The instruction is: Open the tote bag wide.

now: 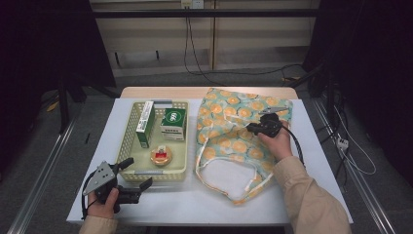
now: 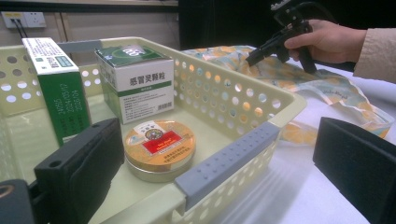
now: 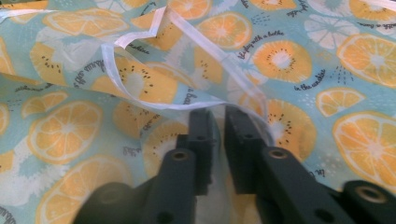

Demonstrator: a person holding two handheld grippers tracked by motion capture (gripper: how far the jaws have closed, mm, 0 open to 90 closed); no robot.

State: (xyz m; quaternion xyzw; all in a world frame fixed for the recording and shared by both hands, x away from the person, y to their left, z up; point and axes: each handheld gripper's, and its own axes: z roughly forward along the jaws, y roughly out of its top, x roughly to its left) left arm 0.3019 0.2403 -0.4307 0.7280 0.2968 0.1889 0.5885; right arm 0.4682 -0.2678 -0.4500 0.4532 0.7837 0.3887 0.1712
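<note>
A cloth bag (image 1: 238, 131) printed with orange and kiwi slices lies flat on the right half of the table. My right gripper (image 1: 249, 128) rests low on its upper part. In the right gripper view its jaws (image 3: 217, 116) stand a narrow gap apart, and the bag's pale ribbon handle (image 3: 140, 100) runs into that gap. The pads do not visibly press on it. My left gripper (image 1: 130, 184) hovers open at the front left corner of the yellow basket (image 1: 127, 131). Its wide jaws (image 2: 219, 177) hold nothing and frame the basket's grey front handle (image 2: 229, 161).
The basket holds a tall green-and-white box (image 1: 145, 123), a squat green-topped box (image 1: 174, 124) and a round orange tin (image 1: 161, 155). The bag's mouth (image 1: 229, 178) lies open toward the front edge. A white mat (image 1: 292, 204) covers the table top.
</note>
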